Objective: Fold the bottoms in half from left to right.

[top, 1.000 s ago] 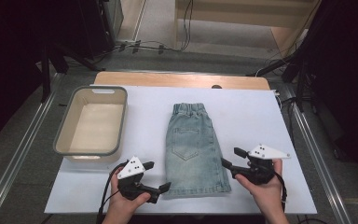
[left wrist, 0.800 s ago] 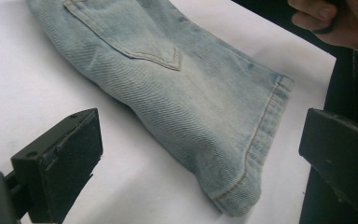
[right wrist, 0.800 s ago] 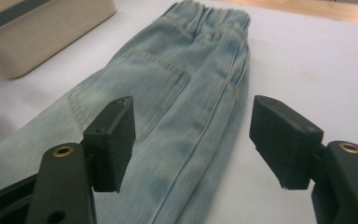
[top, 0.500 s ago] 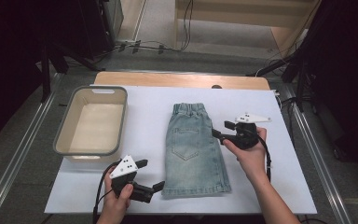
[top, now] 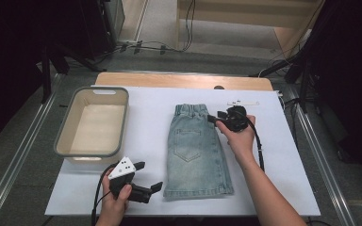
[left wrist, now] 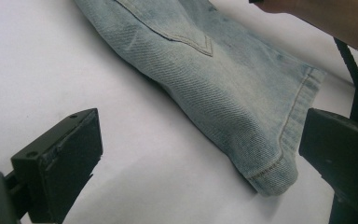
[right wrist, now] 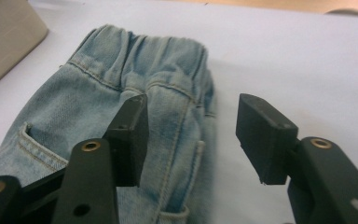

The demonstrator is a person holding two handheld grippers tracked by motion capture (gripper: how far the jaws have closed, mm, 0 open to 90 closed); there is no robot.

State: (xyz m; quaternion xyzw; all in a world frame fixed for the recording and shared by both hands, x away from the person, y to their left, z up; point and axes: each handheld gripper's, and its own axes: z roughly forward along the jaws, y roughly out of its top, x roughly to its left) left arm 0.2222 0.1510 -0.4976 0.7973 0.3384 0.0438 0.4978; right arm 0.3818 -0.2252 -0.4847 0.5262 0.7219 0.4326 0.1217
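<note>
Now my right gripper [right wrist: 191, 140] gapes wide astride the denim shorts [top: 197, 150] waistband edge, ready to pinch; my left gripper [top: 148, 176], also wide, waits beside the hem.

Your jeans [top: 197, 150] are small, light-blue washed denim, folded lengthwise into a narrow strip and lying flat on the white table, roughly at its middle. The gathered elastic waistband [right wrist: 161, 49] points to the far edge; the hem [left wrist: 279, 163] points toward you. A back pocket [top: 187, 143] with a pointed bottom faces up, stitched in pale thread. You can see the fabric lying smooth, with light fading along the middle. The hem corner nearest your left side curls slightly at its fold.
</note>
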